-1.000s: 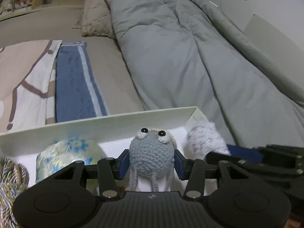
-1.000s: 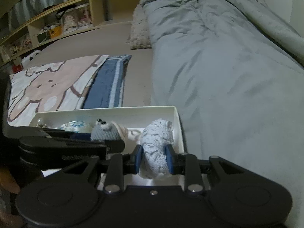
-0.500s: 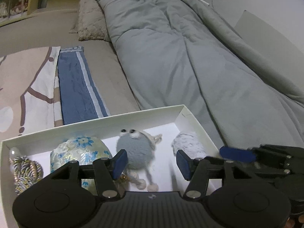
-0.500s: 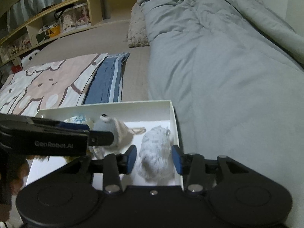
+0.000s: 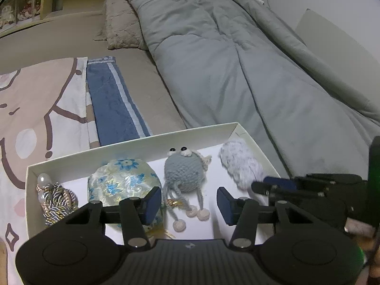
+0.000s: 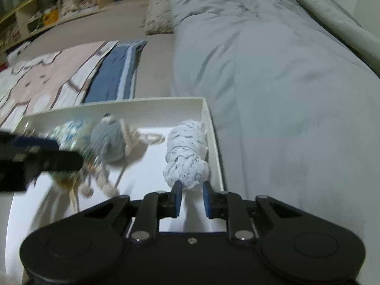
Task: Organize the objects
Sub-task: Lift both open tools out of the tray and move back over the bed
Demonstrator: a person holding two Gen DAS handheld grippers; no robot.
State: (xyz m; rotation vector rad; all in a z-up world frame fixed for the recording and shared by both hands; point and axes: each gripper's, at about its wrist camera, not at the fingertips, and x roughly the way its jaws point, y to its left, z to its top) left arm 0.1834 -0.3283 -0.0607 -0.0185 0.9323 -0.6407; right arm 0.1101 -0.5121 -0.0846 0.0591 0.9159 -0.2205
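Observation:
A white box [image 5: 190, 131] lies on the bed. In it, from left to right, are a rope tassel [image 5: 57, 199], a floral pouch [image 5: 121, 182], a grey crocheted toy [image 5: 184, 171] and a white fluffy toy [image 5: 239, 163]. My left gripper [image 5: 188, 205] hovers over the box's near side. Its jaws are closing, and only the crocheted toy's legs show below the gap, untouched by the pads. My right gripper [image 6: 192, 190] is shut, its tips pinching the near end of the fluffy toy [image 6: 185, 152] by the box's right wall.
A grey duvet [image 5: 237, 71] covers the bed right of the box. A blue towel [image 5: 111, 99] and a cartoon-print cloth [image 5: 35, 109] lie beyond the box on the left. A beige pillow [image 5: 121, 23] is further back, and shelves [image 6: 47, 11] line the far wall.
My left gripper let go of the crocheted toy, which now lies in the box, and drew up and back. My right gripper opened off the fluffy toy, pulled back and closed at its near end.

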